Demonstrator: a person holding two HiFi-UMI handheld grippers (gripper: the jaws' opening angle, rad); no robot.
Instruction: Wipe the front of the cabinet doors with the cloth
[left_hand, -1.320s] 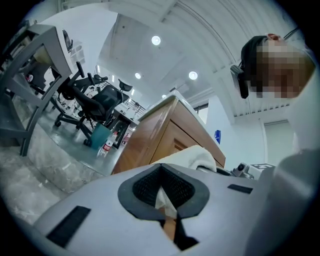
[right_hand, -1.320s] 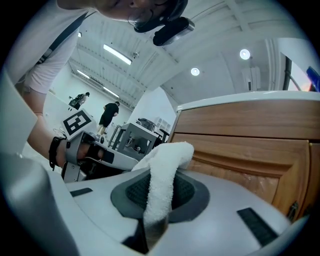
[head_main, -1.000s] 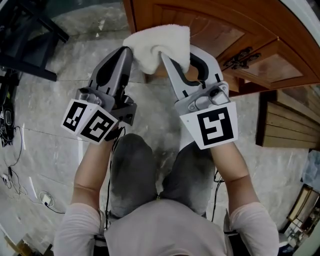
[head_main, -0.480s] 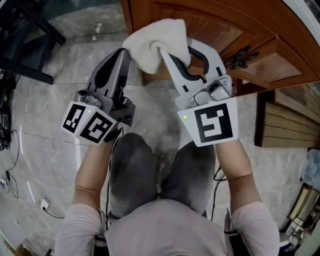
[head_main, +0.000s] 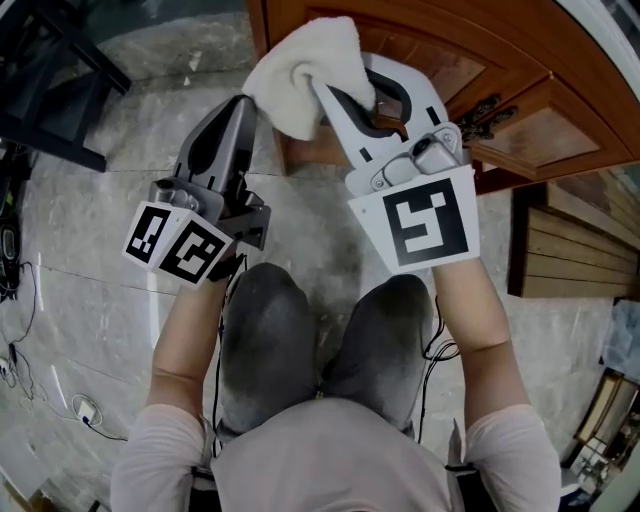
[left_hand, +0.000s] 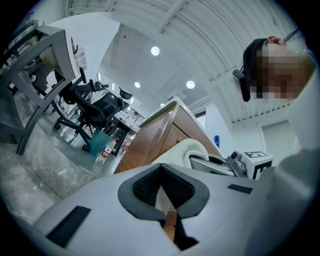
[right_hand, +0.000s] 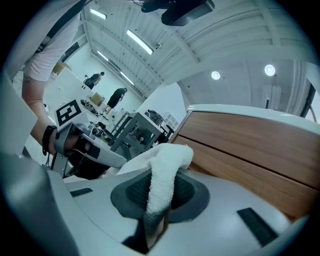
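A white fluffy cloth (head_main: 305, 70) is bunched against the lower left part of the brown wooden cabinet door (head_main: 450, 60). My right gripper (head_main: 345, 88) is shut on it; in the right gripper view the cloth (right_hand: 164, 172) runs down between the pads, with the door (right_hand: 250, 145) just beyond. My left gripper (head_main: 245, 108) sits beside and just left of the cloth, jaws closed with nothing in them. In the left gripper view the cloth (left_hand: 182, 150) shows past its closed pads (left_hand: 177, 192). A dark metal handle (head_main: 478, 113) sits on the door to the right.
A black metal frame (head_main: 60, 90) stands on the marble floor at upper left. Cables (head_main: 20, 300) trail along the left edge. A slatted wooden piece (head_main: 575, 250) lies at the right. The person's knees (head_main: 270, 340) are directly below the grippers.
My right gripper has carried the cloth up and farther onto the cabinet door. The left gripper has stayed where it was.
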